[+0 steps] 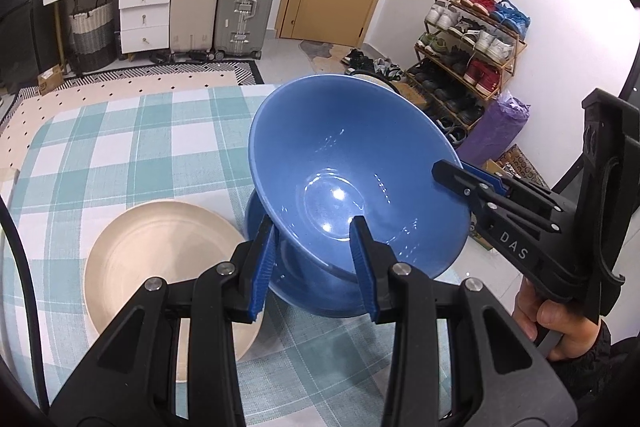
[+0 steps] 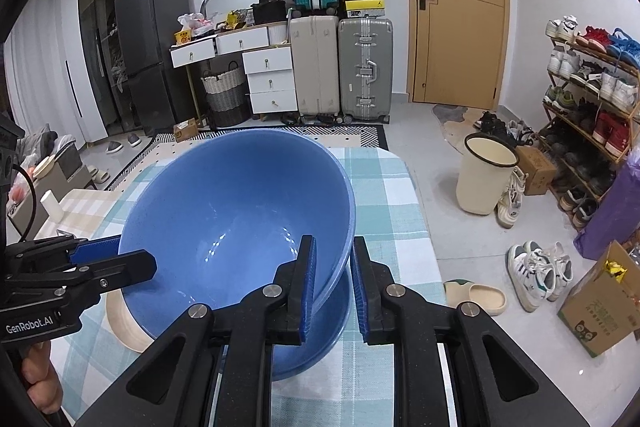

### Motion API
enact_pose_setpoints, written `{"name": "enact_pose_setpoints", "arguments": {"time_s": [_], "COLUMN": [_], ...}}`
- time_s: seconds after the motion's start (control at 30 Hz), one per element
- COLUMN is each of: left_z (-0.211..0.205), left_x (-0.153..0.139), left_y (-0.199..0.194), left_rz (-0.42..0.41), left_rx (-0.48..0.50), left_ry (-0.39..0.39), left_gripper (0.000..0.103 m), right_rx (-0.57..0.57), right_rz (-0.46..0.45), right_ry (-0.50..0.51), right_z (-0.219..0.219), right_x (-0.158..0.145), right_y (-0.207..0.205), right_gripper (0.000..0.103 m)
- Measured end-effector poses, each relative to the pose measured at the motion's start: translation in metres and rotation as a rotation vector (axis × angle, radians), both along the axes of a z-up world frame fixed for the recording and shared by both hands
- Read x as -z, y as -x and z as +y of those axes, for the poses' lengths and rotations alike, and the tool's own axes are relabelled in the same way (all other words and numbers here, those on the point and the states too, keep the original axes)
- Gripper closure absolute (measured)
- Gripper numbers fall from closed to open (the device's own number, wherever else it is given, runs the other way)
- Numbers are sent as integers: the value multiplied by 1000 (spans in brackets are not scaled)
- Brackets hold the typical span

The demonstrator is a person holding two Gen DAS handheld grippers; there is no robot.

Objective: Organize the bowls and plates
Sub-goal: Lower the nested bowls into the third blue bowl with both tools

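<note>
Checked cloth covers table; suitcases beside wooden door.

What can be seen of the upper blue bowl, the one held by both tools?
The upper blue bowl is wide and cone-shaped, glossy like glazed ceramic, with a small flat bottom and light glints inside; it looks empty. It is tilted, with its opening turned toward the left wrist camera. The left tool clamps the near rim and the right tool clamps the rim on the other side. It hangs just above a second blue bowl on the checked tablecloth; whether the two touch cannot be told.
</note>
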State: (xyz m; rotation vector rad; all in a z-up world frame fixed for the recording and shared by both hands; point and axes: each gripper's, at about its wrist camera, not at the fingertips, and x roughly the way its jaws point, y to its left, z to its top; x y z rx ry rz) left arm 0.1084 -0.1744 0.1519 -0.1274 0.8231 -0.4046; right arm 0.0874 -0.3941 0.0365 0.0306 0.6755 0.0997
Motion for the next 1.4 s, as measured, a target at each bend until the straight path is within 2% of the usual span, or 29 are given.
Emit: {"name": "enact_pose_setpoints", "arguments": {"time_s": [0.67,1.2,1.4], "left_z": [-10,-19,-26], "left_x": [60,86,89], "left_y": [-29,-41,-39], "left_rz": [77,87,67], "left_rx": [-7,-13,-14], "left_ry": [-56,-124,-162], "left_gripper": [69,69,69], "right_rx": [5,11,12], "right_rz": [85,121,129], "right_ry": [26,57,75], "right_z": [4,7,8], "right_x": [42,61,66], "right_y": [-11,-15,-16], "right_gripper": [85,84,84]}}
